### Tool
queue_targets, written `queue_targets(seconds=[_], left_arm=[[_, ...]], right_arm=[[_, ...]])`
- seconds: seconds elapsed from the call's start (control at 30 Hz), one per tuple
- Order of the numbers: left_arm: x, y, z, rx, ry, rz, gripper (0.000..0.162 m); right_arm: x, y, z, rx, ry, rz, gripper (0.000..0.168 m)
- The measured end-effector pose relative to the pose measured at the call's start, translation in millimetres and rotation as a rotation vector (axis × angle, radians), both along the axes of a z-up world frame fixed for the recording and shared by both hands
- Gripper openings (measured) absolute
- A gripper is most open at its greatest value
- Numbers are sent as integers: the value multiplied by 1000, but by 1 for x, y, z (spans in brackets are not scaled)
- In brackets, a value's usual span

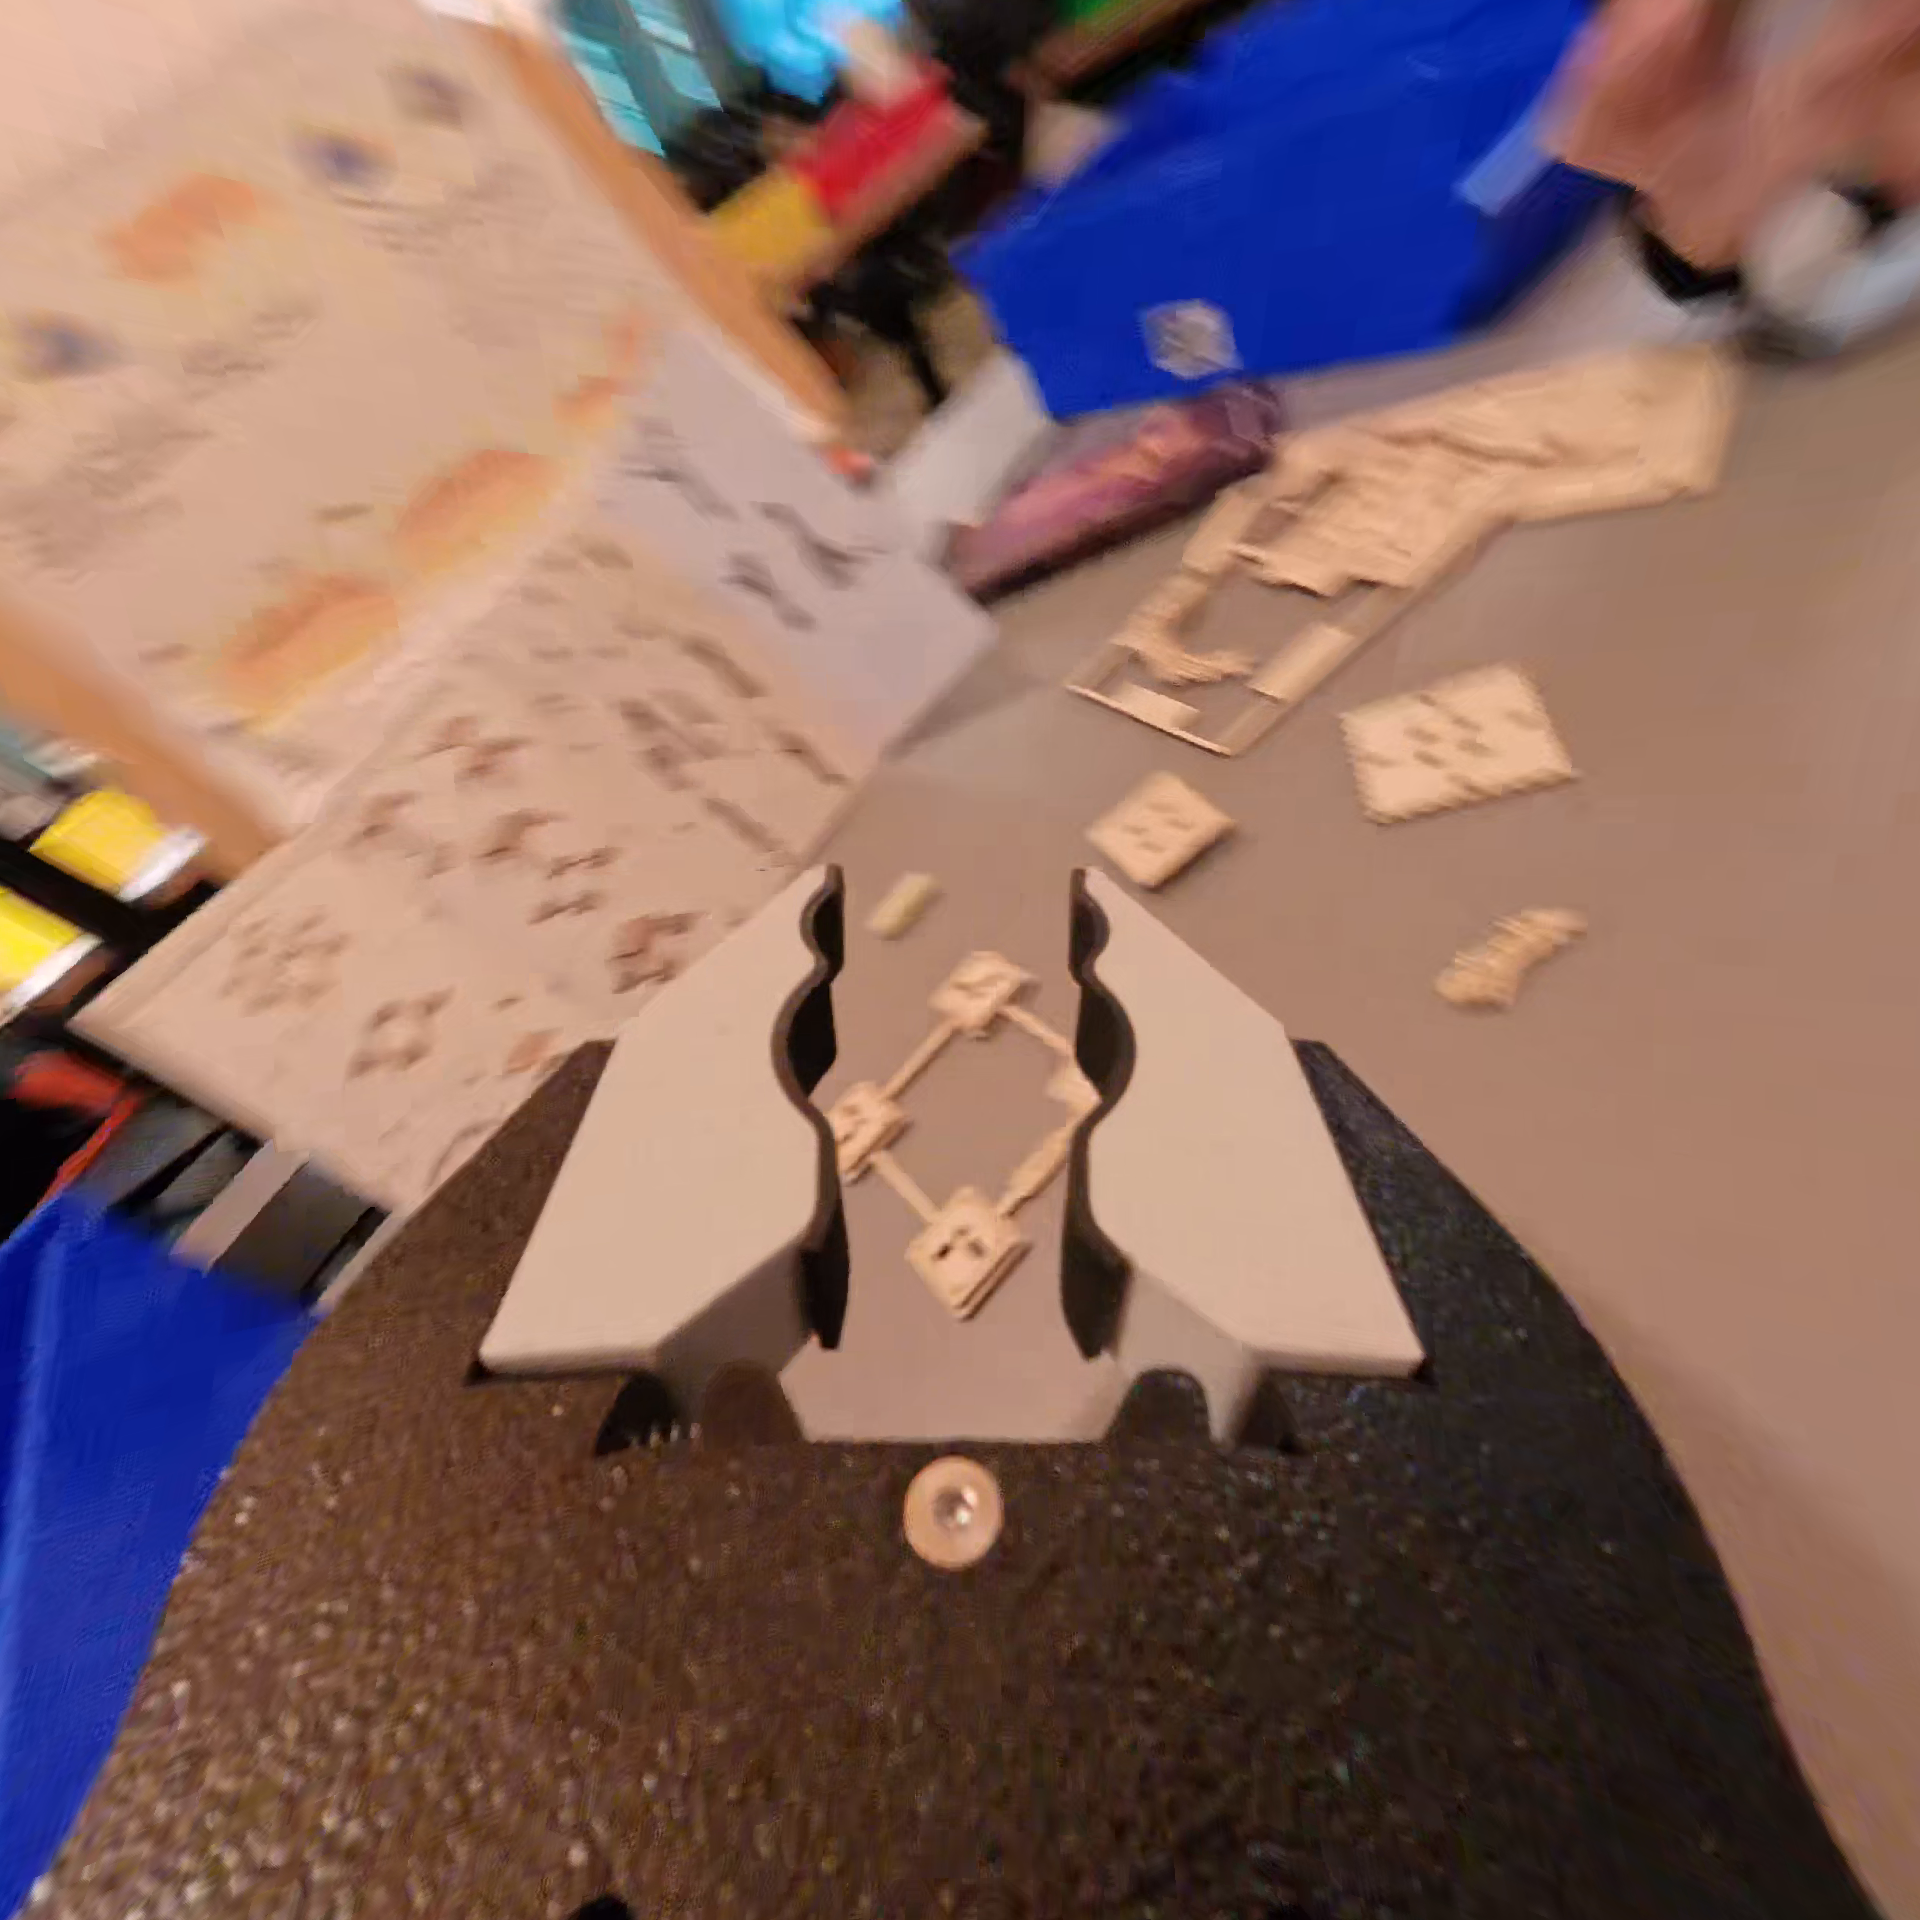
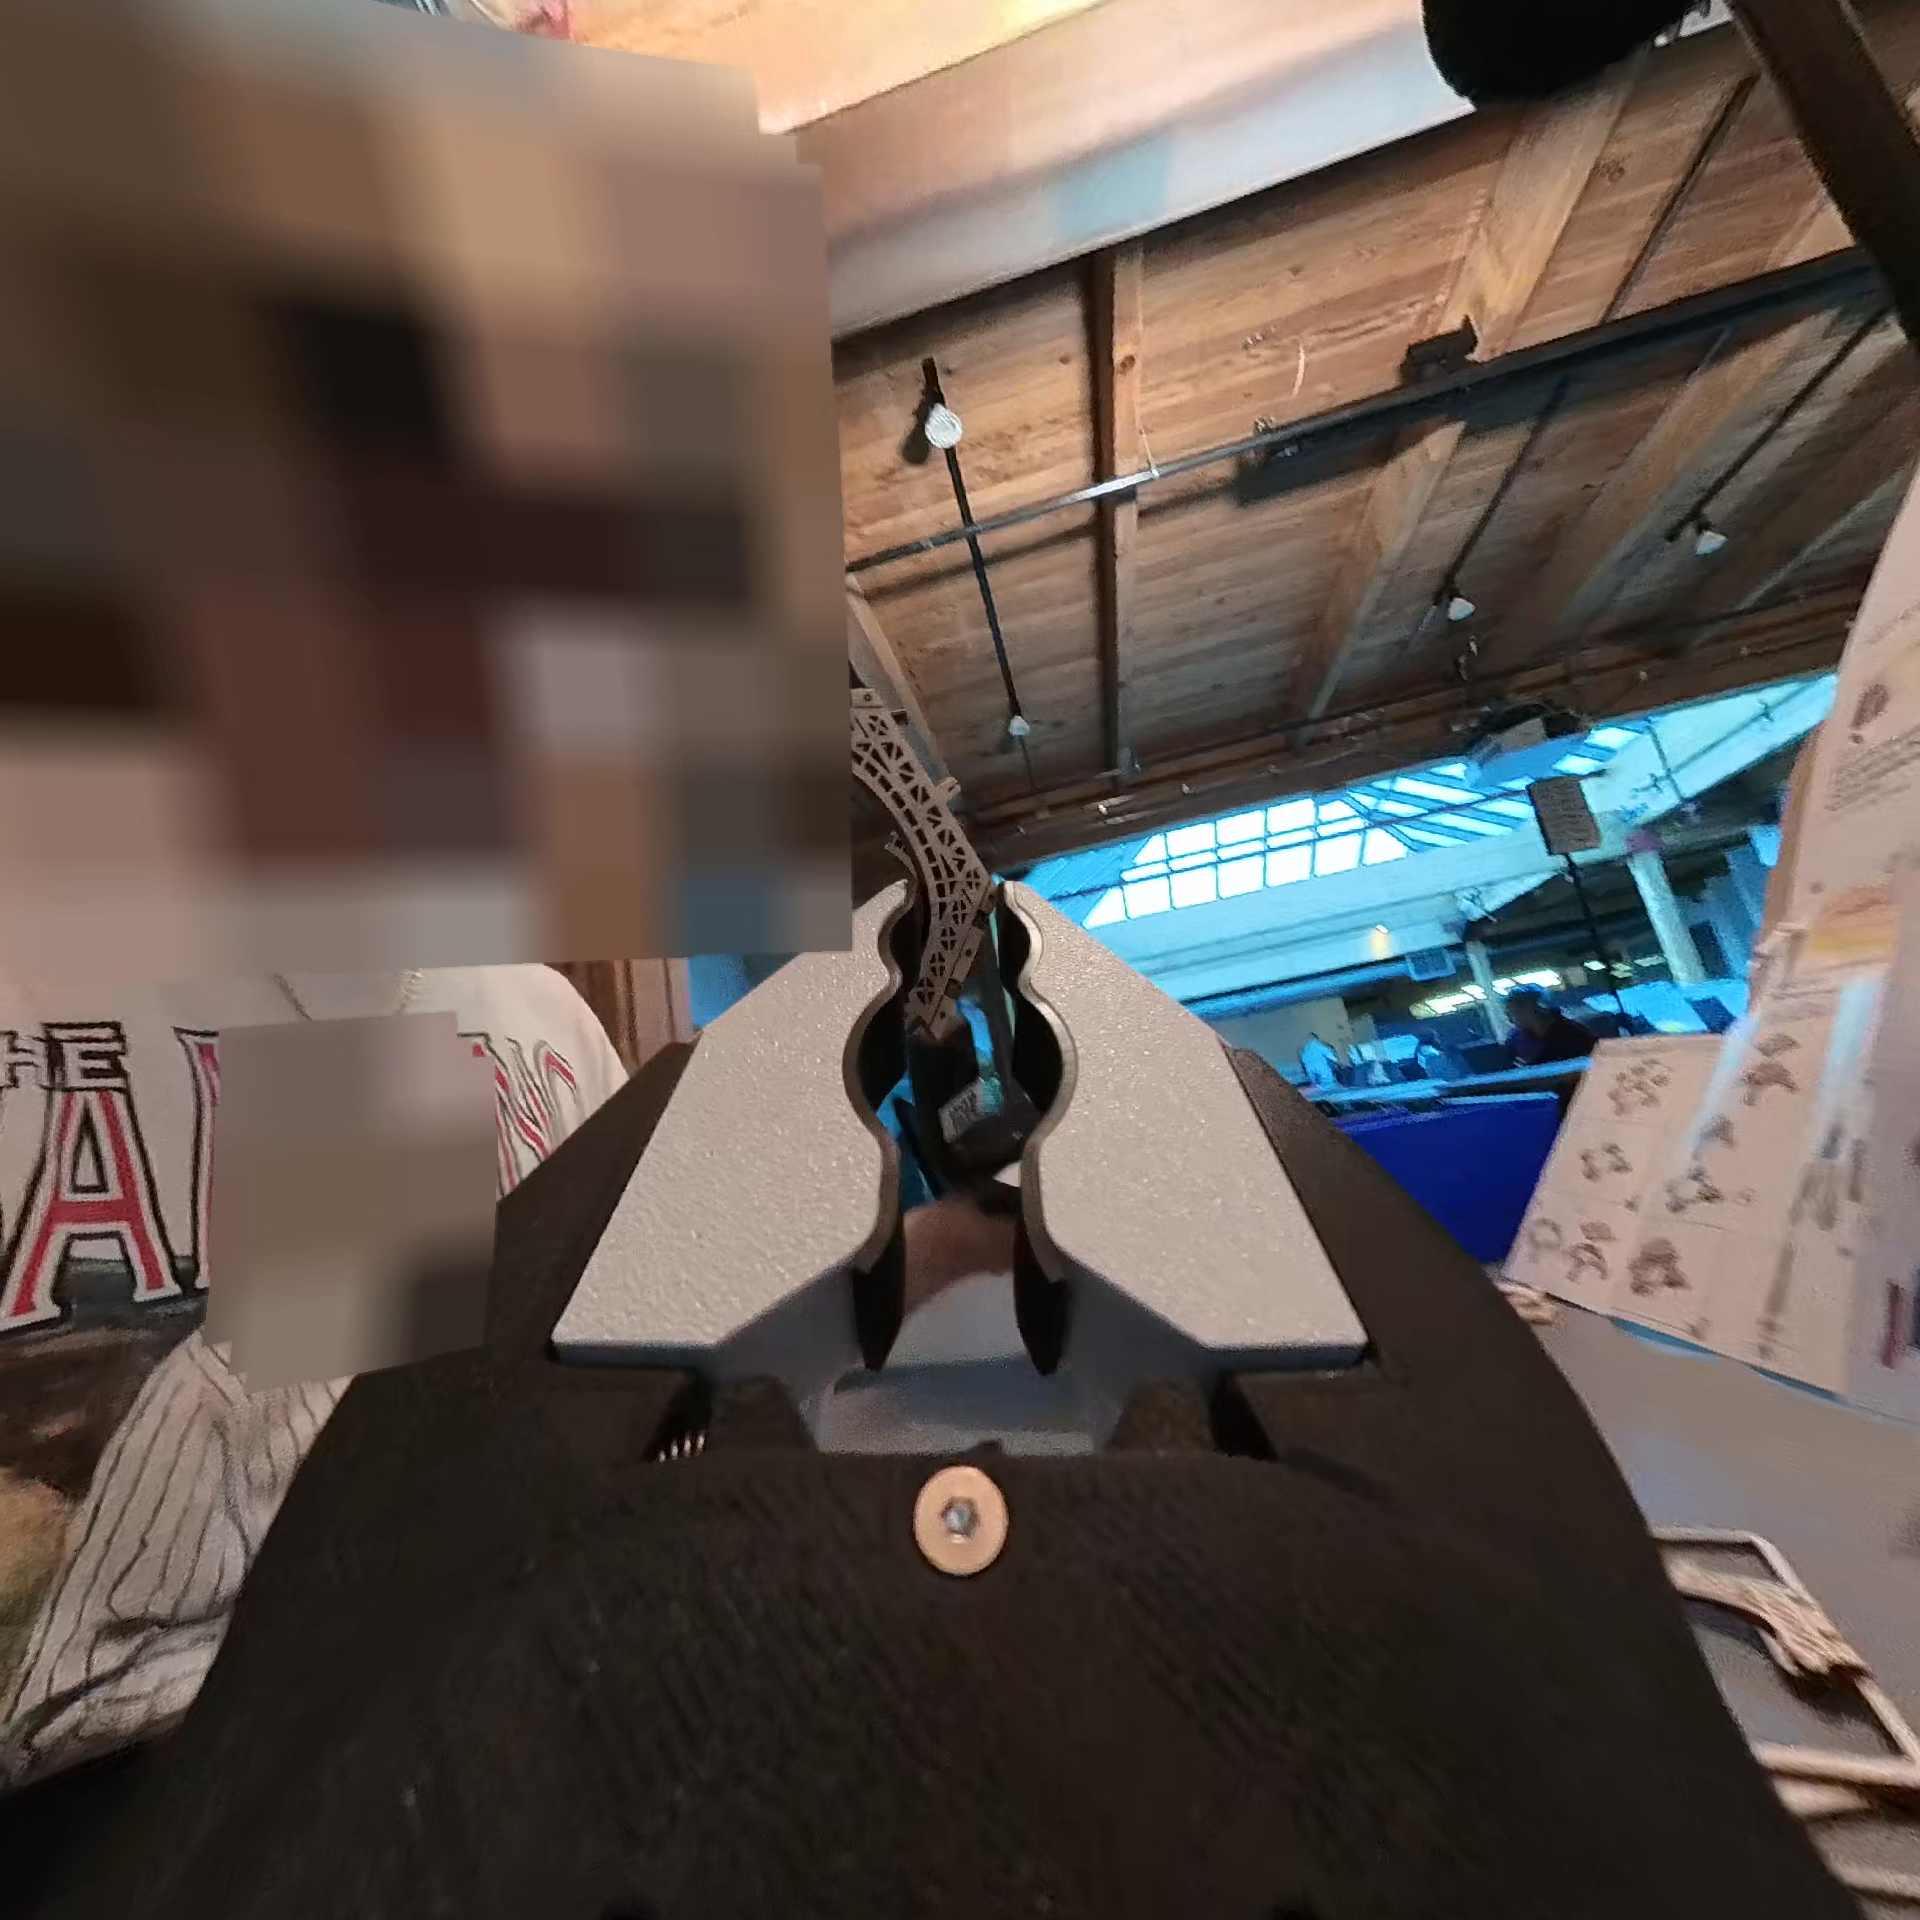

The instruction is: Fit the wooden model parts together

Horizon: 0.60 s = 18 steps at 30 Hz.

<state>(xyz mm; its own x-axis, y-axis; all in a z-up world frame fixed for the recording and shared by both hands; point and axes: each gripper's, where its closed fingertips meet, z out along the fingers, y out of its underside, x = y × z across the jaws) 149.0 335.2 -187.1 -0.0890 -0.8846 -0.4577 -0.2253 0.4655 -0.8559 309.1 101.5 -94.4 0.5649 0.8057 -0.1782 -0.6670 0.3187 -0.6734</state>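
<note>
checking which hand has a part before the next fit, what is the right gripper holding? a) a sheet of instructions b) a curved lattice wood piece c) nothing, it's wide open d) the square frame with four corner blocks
b: in the right wrist view the right gripper is pinched on a curved lattice wood piece sticking up past its tips, while the square frame lies on the table between the fingers of the open left gripper.
</note>
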Motion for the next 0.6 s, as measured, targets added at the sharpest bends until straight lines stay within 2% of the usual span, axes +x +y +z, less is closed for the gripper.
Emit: queue_targets(seconds=[0.07, 0.17, 0.33, 0.5, 0.6], left_arm=[[13, -29, -18, 66, 165, -135, 49], [34, -47, -34, 111, 332, -265, 52], [59, -55, -60, 22, 579, -447, 52], [70, -46, -81, 25, 737, -511, 50], [68, -49, -88, -19, 792, -540, 38]], right_arm=[[4, 0, -5, -32, -45, -41, 10], [12, 1, -13, -80, -93, -90, 10], [13, 1, -22, -96, -140, -99, 10], [13, 5, -26, -111, -137, -77, 11], [11, 9, -28, -127, -151, -68, 11]])
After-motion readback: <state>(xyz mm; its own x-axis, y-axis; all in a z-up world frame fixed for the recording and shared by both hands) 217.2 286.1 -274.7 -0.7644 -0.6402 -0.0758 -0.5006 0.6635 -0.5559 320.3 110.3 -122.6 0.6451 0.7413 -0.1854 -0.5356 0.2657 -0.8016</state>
